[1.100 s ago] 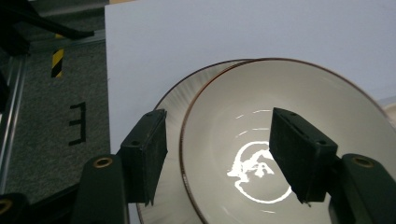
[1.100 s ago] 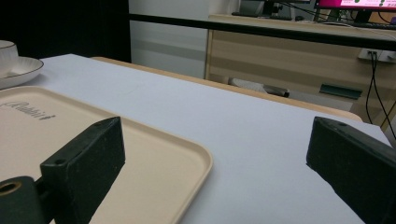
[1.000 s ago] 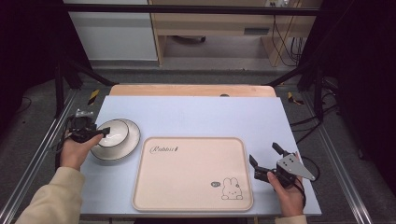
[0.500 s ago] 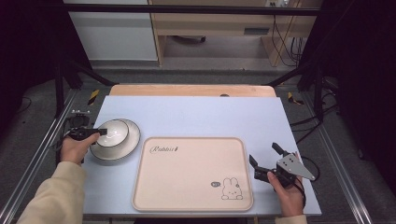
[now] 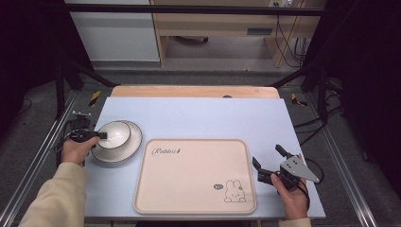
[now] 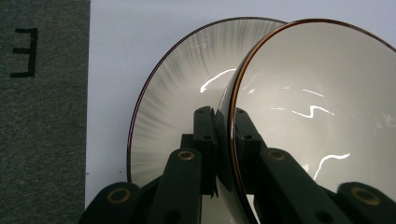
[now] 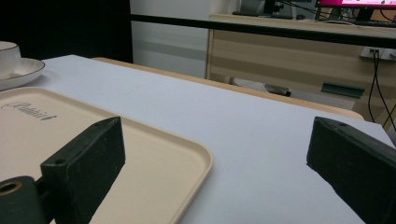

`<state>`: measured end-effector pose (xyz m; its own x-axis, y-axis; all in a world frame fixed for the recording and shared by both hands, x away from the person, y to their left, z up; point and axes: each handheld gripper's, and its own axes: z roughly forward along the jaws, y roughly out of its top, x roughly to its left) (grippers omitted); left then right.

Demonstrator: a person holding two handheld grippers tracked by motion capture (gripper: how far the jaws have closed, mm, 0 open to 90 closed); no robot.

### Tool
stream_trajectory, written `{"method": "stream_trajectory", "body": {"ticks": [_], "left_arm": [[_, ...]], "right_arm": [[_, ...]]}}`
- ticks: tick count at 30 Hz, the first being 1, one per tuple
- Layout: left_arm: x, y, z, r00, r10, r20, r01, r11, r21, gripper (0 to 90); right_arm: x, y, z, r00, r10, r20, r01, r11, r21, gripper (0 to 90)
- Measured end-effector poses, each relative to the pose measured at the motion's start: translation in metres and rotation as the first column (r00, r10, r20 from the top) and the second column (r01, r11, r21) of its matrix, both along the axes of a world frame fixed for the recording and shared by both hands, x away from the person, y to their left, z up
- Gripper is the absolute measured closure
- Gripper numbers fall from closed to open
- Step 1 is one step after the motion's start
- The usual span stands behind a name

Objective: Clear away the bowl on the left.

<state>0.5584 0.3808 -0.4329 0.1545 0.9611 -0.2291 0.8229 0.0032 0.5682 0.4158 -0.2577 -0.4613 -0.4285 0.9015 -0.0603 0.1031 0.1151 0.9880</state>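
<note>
The left tongs (image 6: 224, 140) are pinching the near rim of the bowl (image 5: 112, 134), which is sitting on the plate (image 5: 134, 142) at the left of the surface (image 5: 203, 118), beside the tray (image 5: 194, 177). The grasp step appears to be in hand. The next move is likely calling for a level lift toward the tray. The right tongs (image 5: 267, 163) are resting spread, holding nothing, at the tray's right edge.

text: "Rabbit" in script on my tray (image 5: 195, 177), upper left corner | also read from my right gripper view | mark like "E" on the grey floor (image 6: 42, 93), black
</note>
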Motion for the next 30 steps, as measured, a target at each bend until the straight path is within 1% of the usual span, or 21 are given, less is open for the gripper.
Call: {"method": "stream_trajectory", "body": {"ticks": [3, 5, 6, 9, 13, 15, 20, 22, 27, 30], "left_arm": [[-0.002, 0.002, 0.001, 0.9999, 0.009, 0.005, -0.009, 0.9996, -0.028, 83.1], [-0.004, 0.002, 0.004, 0.9998, 0.007, 0.017, -0.007, 0.9998, -0.020, 82.8], [-0.005, 0.002, 0.006, 0.9997, 0.005, 0.023, -0.005, 1.0000, -0.006, 82.8], [-0.008, 0.004, 0.008, 0.9997, 0.002, 0.023, -0.002, 1.0000, 0.007, 82.8], [-0.014, 0.005, 0.013, 0.9992, 0.008, 0.039, -0.008, 1.0000, -0.005, 82.8], [-0.015, 0.005, 0.016, 0.9989, 0.000, 0.046, 0.000, 1.0000, -0.005, 82.8], [-0.017, 0.000, 0.019, 0.9980, -0.026, 0.057, 0.026, 0.9996, 0.007, 82.8], [-0.017, -0.002, 0.021, 0.9976, -0.028, 0.064, 0.028, 0.9996, 0.002, 82.8], [-0.017, -0.007, 0.026, 0.9965, -0.037, 0.076, 0.037, 0.9993, -0.002, 82.8], [-0.018, -0.010, 0.031, 0.9946, -0.046, 0.093, 0.047, 0.9989, -0.008, 82.8]], "right_arm": [[0.000, 0.000, 0.000, 1.0000, 0.002, 0.000, -0.002, 1.000, 0.002, 4.5], [0.001, 0.001, -0.001, 1.0000, 0.002, -0.001, -0.002, 1.000, 0.004, 4.5], [0.001, 0.001, -0.001, 1.0000, 0.001, -0.003, -0.001, 1.000, 0.002, 4.5], [0.001, 0.002, 0.000, 1.0000, 0.003, 0.003, -0.003, 1.000, 0.002, 4.5], [0.000, 0.003, 0.000, 0.9999, 0.009, 0.006, -0.009, 1.000, -0.002, 4.5], [0.000, 0.003, 0.000, 0.9999, 0.011, 0.006, -0.011, 1.000, 0.000, 4.5], [0.001, 0.002, 0.000, 0.9999, 0.012, 0.008, -0.012, 1.000, -0.003, 4.5], [0.000, 0.001, 0.001, 0.9999, 0.009, 0.007, -0.009, 1.000, 0.004, 4.6], [0.000, 0.001, 0.000, 0.9999, 0.010, 0.008, -0.010, 1.000, 0.002, 4.6], [0.000, 0.001, 0.001, 0.9999, 0.011, 0.010, -0.011, 1.000, 0.005, 4.6]]}}
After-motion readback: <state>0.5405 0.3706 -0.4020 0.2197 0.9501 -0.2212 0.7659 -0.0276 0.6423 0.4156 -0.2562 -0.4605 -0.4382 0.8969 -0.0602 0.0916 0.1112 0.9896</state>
